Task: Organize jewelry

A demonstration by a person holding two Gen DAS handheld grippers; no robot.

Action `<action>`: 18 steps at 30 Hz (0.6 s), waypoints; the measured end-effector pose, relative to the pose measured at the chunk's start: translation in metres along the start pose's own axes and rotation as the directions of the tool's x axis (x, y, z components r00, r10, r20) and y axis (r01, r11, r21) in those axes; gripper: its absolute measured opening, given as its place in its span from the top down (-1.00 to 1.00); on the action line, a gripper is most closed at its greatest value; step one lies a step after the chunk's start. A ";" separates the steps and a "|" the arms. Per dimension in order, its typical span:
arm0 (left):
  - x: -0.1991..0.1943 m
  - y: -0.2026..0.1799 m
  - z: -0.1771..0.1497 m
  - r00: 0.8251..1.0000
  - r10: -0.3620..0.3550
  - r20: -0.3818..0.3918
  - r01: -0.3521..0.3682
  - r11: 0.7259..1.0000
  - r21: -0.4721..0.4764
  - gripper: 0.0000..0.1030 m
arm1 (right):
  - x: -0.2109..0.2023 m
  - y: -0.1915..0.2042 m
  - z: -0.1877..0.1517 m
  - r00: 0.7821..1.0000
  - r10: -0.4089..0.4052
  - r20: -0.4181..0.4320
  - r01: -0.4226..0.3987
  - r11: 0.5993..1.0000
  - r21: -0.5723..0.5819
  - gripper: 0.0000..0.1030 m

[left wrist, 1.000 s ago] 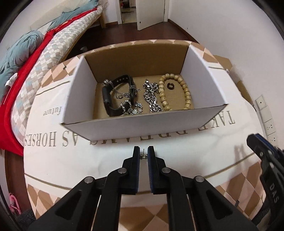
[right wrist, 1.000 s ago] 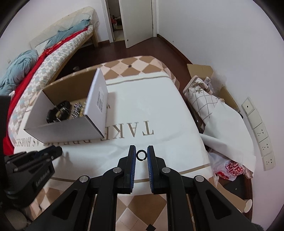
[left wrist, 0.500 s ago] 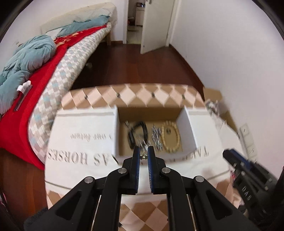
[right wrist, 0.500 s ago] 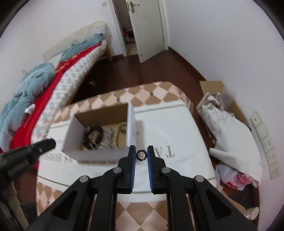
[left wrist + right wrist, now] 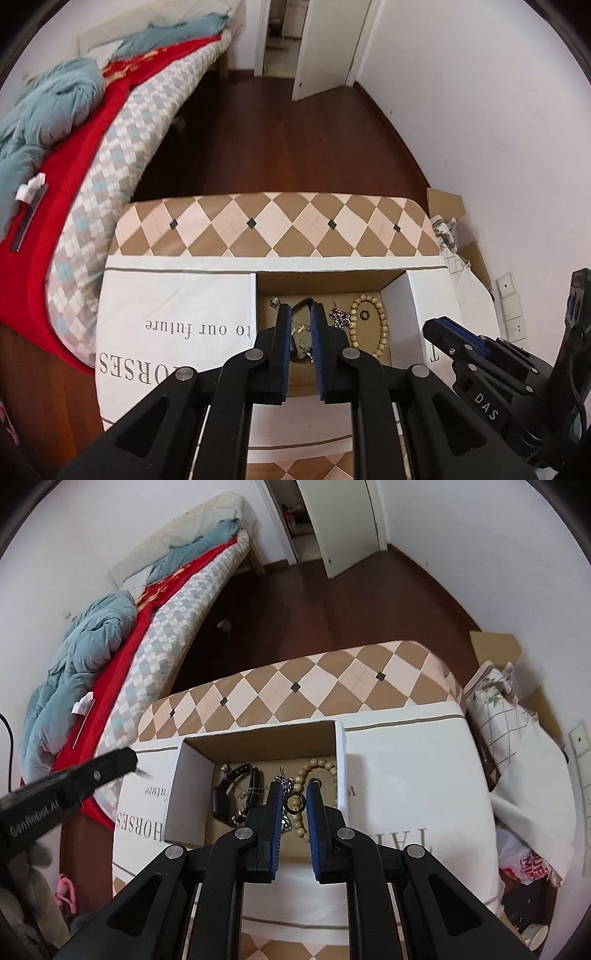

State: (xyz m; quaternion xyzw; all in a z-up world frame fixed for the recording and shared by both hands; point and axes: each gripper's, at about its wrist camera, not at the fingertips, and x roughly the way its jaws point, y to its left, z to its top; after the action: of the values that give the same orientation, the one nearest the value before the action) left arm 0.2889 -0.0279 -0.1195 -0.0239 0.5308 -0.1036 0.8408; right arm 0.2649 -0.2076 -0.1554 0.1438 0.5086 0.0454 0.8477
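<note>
Right gripper (image 5: 294, 801) jaws clamped on a small dark ring (image 5: 294, 802), held above the open cardboard box (image 5: 190, 775). Left gripper (image 5: 300, 317) jaws opening over the same box, nothing visibly between them. Bead bracelet (image 5: 384, 325), chain (image 5: 340, 318) and black band (image 5: 221, 797) lie inside.

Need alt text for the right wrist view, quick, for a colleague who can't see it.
The right gripper pinches a small dark ring above an open cardboard box holding a black band, chains and a wooden bead bracelet. The left gripper reaches in from the left.
</note>
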 end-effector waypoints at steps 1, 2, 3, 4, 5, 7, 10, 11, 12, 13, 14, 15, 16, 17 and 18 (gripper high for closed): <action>0.002 0.001 0.001 1.000 -0.002 -0.004 0.002 1.000 -0.005 0.79 | 0.004 -0.001 0.003 1.000 0.002 -0.015 -0.002 1.000 0.003 0.72; 0.002 0.002 0.003 1.000 0.004 -0.002 -0.004 1.000 -0.005 0.78 | 0.007 -0.001 0.005 1.000 -0.003 -0.027 0.003 1.000 0.006 0.70; 0.002 0.003 0.003 1.000 0.016 -0.004 -0.016 1.000 -0.005 0.69 | 0.009 -0.001 0.007 0.999 -0.003 -0.035 0.003 1.000 0.007 0.58; 0.002 0.004 0.004 0.999 0.032 -0.003 -0.032 0.999 -0.003 0.49 | 0.009 -0.002 0.009 0.999 0.002 -0.038 -0.002 1.000 0.006 0.39; 0.000 0.004 0.004 0.999 0.043 0.005 -0.043 0.999 0.001 0.35 | 0.009 -0.003 0.009 0.999 -0.001 -0.038 0.001 1.000 0.008 0.31; -0.004 0.006 0.004 0.997 0.069 0.026 -0.069 0.998 -0.001 -0.21 | 0.006 -0.005 0.011 0.999 0.000 -0.034 0.000 1.000 0.018 0.21; -0.009 0.010 0.003 0.992 0.113 0.054 -0.113 0.994 0.003 -0.30 | 0.001 -0.008 0.012 1.000 -0.013 -0.027 0.013 1.000 0.027 0.19; -0.010 0.011 0.002 0.990 0.127 0.057 -0.127 0.992 0.005 -0.31 | -0.001 -0.009 0.013 0.999 -0.020 -0.025 0.021 0.999 0.029 0.18; -0.010 0.013 0.002 0.988 0.143 0.059 -0.143 0.990 0.005 -0.39 | -0.003 -0.010 0.013 0.999 -0.045 -0.022 0.045 0.999 0.024 0.09; -0.011 0.014 0.000 0.984 0.165 0.064 -0.166 0.986 0.008 -0.57 | -0.004 -0.009 0.013 0.998 -0.066 -0.019 0.066 0.998 0.017 -0.01; -0.012 0.015 -0.002 0.981 0.182 0.073 -0.183 0.983 0.011 -0.63 | -0.005 -0.008 0.013 0.994 -0.106 -0.013 0.106 0.994 0.000 -0.07; -0.013 0.016 -0.004 0.975 0.206 0.082 -0.207 0.978 0.012 -0.71 | -0.006 -0.007 0.012 0.990 -0.142 -0.010 0.141 0.990 -0.016 -0.18; -0.012 0.017 -0.006 0.972 0.220 0.086 -0.222 0.975 0.015 -0.80 | -0.006 -0.006 0.012 0.985 -0.172 -0.008 0.171 0.985 -0.030 -0.28; -0.011 0.017 -0.009 0.968 0.237 0.085 -0.239 0.971 0.022 -0.82 | -0.005 -0.005 0.011 0.981 -0.193 -0.009 0.193 0.980 -0.039 -0.34; -0.011 0.018 -0.012 0.966 0.244 0.083 -0.247 0.969 0.024 -0.82 | -0.004 -0.004 0.010 0.976 -0.219 -0.013 0.218 0.975 -0.049 -0.39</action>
State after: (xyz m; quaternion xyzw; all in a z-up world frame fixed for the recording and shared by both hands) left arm 0.2765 -0.0073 -0.1177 0.0521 0.4939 -0.0067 0.8680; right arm 0.2718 -0.2147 -0.1490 0.0663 0.5277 -0.0347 0.8461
